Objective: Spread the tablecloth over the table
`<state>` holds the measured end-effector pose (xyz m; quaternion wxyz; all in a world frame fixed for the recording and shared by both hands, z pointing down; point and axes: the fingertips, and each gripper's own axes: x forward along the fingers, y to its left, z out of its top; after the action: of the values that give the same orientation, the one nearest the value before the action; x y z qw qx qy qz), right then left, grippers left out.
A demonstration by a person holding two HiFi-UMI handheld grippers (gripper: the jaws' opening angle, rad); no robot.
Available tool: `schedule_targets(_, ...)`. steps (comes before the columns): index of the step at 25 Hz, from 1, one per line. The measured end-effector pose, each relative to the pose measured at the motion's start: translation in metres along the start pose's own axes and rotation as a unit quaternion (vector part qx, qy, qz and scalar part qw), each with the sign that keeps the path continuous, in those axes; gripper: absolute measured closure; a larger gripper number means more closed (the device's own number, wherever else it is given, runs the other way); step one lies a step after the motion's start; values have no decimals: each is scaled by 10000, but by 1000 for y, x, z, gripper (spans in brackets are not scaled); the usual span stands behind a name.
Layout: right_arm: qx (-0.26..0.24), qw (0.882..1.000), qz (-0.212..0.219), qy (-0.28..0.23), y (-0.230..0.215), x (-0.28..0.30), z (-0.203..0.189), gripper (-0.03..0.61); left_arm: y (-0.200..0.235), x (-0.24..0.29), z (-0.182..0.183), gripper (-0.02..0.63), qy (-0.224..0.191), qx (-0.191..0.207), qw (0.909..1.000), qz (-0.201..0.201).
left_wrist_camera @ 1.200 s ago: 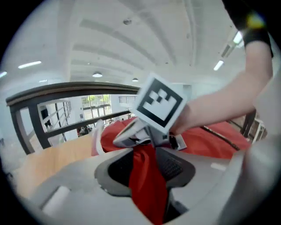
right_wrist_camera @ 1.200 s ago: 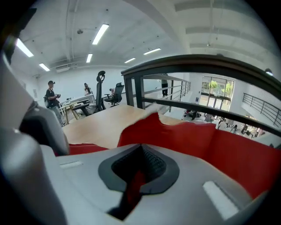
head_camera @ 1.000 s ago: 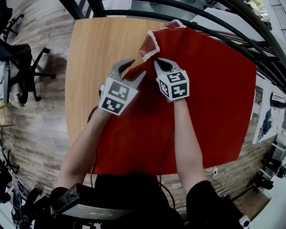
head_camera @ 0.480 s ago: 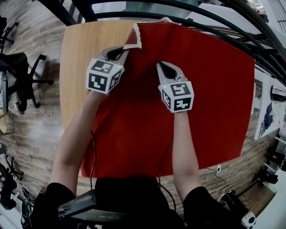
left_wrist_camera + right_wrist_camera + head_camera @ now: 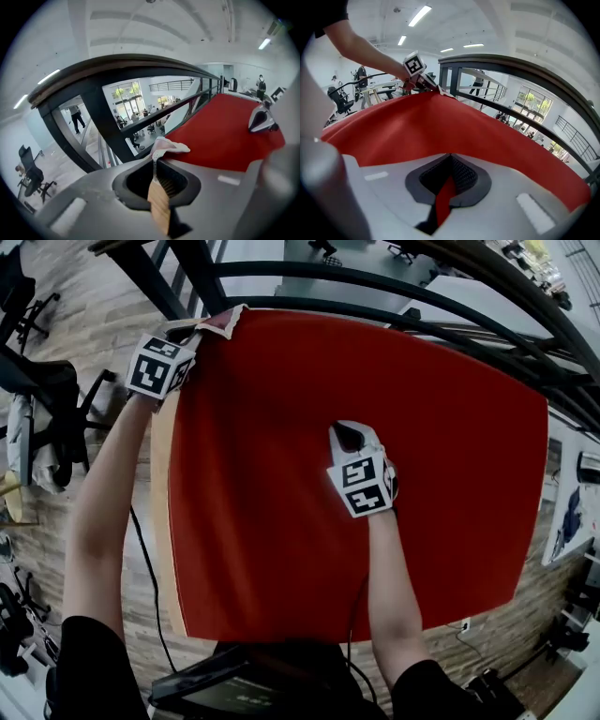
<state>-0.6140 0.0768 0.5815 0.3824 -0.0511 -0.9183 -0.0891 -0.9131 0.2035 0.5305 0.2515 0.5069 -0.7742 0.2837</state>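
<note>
My left gripper (image 5: 200,332), jaws just closed, pinches white-hemmed corner (image 5: 228,320) of red fabric tablecloth (image 5: 281,456) over wooden table (image 5: 160,479); my right gripper (image 5: 349,437) pinches cloth's middle.

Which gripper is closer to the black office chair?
Left. The left gripper, jaws just closed on the tablecloth corner, is at the table edge nearest the office chair; the right gripper pinches it mid-table.

Left gripper (image 5: 200,331) jaws just closed on tablecloth corner (image 5: 228,321), now far-left.
</note>
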Motion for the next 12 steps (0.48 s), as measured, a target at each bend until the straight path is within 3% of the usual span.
schedule_targets(2, 62, 10000, 0, 0, 0, 1, 1, 569, 7, 2, -16, 536, -19, -361, 9991, 204)
schedule_targets(5, 257, 9996, 41, -94, -2, 4, 4, 569, 37, -8, -34, 354, -311, -1251, 9890, 724)
schedule_targets(8, 263, 9996, 8, -110, -2, 5, 3, 569, 76, -28, -56, 353, -452, -1932, 9724, 1228)
schedule_targets(10, 288, 9995, -12, -101, -2, 6, 3, 569, 79, -39, -56, 430, -536, -1836, 9747, 1155)
schedule_targets(11, 319, 9995, -15, -89, -2, 7, 3, 569, 65, -42, -48, 575, -633, -1595, 9814, 856)
schedule_targets(12, 353, 9994, -10, -74, -1, 7, 3, 569, 42, -42, -38, 607, -724, -1322, 9876, 437)
